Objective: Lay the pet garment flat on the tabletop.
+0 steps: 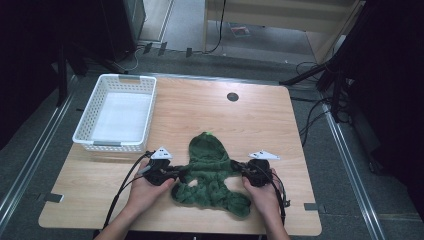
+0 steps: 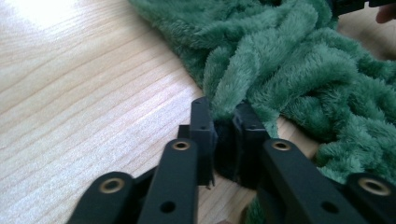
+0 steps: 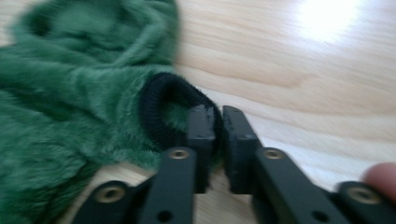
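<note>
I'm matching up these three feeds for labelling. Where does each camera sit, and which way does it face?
High view: above the person's side, looking forward and down on the table; forearms and both hands show.
Left gripper view: on the left gripper, looking along its fingers, shut on the green fleece garment.
Right gripper view: on the right gripper, fingers shut on the garment's black cuff.
All share the garment.

no readable text, label, brand, number or sign is showing anywhere; a small item is lying on the far floor (image 1: 240, 31), too blurred to read.
</note>
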The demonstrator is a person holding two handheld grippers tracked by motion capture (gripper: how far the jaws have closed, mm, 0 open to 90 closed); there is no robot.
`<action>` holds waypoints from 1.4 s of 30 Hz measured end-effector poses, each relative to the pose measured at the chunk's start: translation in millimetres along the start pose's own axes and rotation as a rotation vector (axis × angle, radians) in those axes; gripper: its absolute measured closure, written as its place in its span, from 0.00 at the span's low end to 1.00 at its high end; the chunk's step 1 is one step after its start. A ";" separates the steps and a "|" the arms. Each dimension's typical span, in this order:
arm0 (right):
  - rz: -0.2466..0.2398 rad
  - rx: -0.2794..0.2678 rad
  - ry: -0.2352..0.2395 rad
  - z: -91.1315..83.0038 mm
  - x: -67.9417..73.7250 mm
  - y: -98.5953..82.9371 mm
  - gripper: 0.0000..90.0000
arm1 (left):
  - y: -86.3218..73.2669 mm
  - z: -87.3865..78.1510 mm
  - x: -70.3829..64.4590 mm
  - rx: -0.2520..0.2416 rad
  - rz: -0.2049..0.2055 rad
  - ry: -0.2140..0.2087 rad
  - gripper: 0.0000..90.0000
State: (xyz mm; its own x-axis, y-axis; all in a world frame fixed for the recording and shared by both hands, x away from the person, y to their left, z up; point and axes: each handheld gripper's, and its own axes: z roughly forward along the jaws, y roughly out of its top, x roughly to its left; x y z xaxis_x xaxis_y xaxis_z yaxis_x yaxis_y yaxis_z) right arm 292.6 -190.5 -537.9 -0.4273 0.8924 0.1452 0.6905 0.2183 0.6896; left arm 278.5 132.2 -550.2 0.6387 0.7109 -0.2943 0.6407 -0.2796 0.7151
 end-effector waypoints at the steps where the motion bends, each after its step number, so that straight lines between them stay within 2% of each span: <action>1: -0.012 -0.004 0.035 -0.3 -0.2 0.1 0.75 | 0.0 0.0 0.0 0.000 0.000 0.000 0.75; 2: -0.023 -0.013 0.057 -1.9 -0.8 0.9 0.60 | -1.1 -1.8 1.7 -0.035 0.001 -0.031 0.67; 3: -0.033 -0.029 0.074 -5.9 -1.9 2.4 0.50 | -1.1 -1.8 1.7 -0.035 0.001 -0.031 0.61; 4: -0.033 -0.029 0.074 -5.9 -1.9 2.4 0.50 | -2.3 -4.0 3.1 -0.066 0.002 -0.059 0.61; 5: -0.044 -0.040 0.095 -10.9 -4.3 5.4 0.42 | -3.1 -5.4 4.6 -0.085 -0.003 -0.072 0.58; 6: -0.020 -0.098 0.142 -23.6 -11.7 13.8 0.41 | -3.5 -5.6 5.8 -0.093 -0.015 -0.076 0.57; 7: 0.011 -0.130 0.175 -30.0 -15.4 19.1 0.42 | -3.6 -4.8 6.9 -0.101 -0.033 -0.079 0.57; 8: 0.011 -0.130 0.175 -30.0 -15.4 19.1 0.42 | -3.6 -4.8 6.9 -0.101 -0.033 -0.079 0.58; 9: 0.039 -0.194 0.210 -37.0 -19.8 31.7 0.44 | -3.6 -4.2 6.8 -0.099 -0.035 -0.066 0.59; 10: 0.039 -0.194 0.210 -37.0 -19.8 31.7 0.44 | -3.7 -3.7 6.4 -0.099 -0.037 -0.068 0.59; 11: 0.016 -0.211 0.198 -36.0 -15.8 49.3 0.46 | -4.6 -3.6 4.1 -0.103 -0.024 -0.054 0.60; 13: 0.004 -0.206 0.187 -33.3 -13.4 56.1 0.47 | -5.2 -3.6 3.6 -0.106 -0.018 -0.053 0.61; 14: 0.001 -0.198 0.176 -28.4 -9.0 65.8 0.49 | -5.6 -3.5 2.9 -0.108 -0.015 -0.051 0.61; 15: -0.001 -0.174 0.165 -14.8 0.8 85.5 0.50 | -6.2 -3.7 1.5 -0.115 -0.008 -0.046 0.62; 16: -0.001 -0.174 0.165 -14.8 0.8 85.5 0.50 | -6.2 -3.7 1.5 -0.115 -0.008 -0.046 0.62; 17: 0.011 -0.161 0.157 -6.4 5.9 94.6 0.51 | -6.4 -3.4 1.1 -0.115 -0.003 -0.046 0.62; 18: 0.055 -0.111 0.187 16.1 14.5 111.1 0.51 | -6.5 -2.8 0.6 -0.112 0.005 -0.043 0.63; 19: 0.076 -0.084 0.194 24.1 16.9 115.1 0.51 | -6.5 -2.6 0.4 -0.110 0.006 -0.041 0.63; 20: 0.076 -0.084 0.194 24.1 16.9 115.1 0.51 | -6.5 -2.6 0.4 -0.110 0.006 -0.041 0.63; 21: 0.110 -0.021 0.210 45.5 22.6 120.6 0.49 | -6.4 -1.9 -0.1 -0.106 0.004 -0.040 0.63; 24: 0.123 0.075 0.176 70.7 28.6 117.9 0.49 | -6.4 -2.0 -0.1 -0.102 0.006 -0.039 0.63; 26: 0.133 0.124 0.153 80.7 28.3 111.6 0.50 | -6.6 -2.0 -0.3 -0.103 0.005 -0.039 0.63; 28: 0.142 0.143 0.162 82.3 26.0 104.5 0.52 | -6.7 -2.2 0.0 -0.103 0.003 -0.039 0.63; 32: 0.102 0.155 0.150 77.0 21.3 91.4 0.56 | -6.4 -2.0 0.4 -0.096 -0.001 -0.036 0.63; 35: 0.040 0.155 0.134 71.4 20.6 85.0 0.70 | -6.3 -1.5 0.4 -0.094 -0.003 -0.027 0.64; 36: 0.040 0.155 0.134 71.4 20.6 85.0 0.70 | -6.3 -1.5 0.4 -0.094 -0.003 -0.027 0.64; 38: -0.063 0.152 0.116 70.0 23.9 81.5 0.88 | -6.1 -1.3 0.3 -0.091 -0.003 -0.024 0.64; 40: -0.141 0.133 0.079 70.0 29.5 79.8 0.98 | -6.1 -1.4 -0.1 -0.093 -0.001 -0.023 0.64; 42: -0.189 0.065 0.064 68.3 32.0 81.4 0.99 | -6.4 -1.6 -0.4 -0.097 -0.003 -0.018 0.67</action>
State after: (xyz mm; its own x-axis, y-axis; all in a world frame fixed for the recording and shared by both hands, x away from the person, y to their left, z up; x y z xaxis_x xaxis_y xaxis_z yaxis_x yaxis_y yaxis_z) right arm 374.9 -117.2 -525.5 -0.5871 0.8070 0.0636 0.6299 0.4060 0.6621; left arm 273.5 134.8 -553.6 0.6452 0.6995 -0.3072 0.5986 -0.2130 0.7722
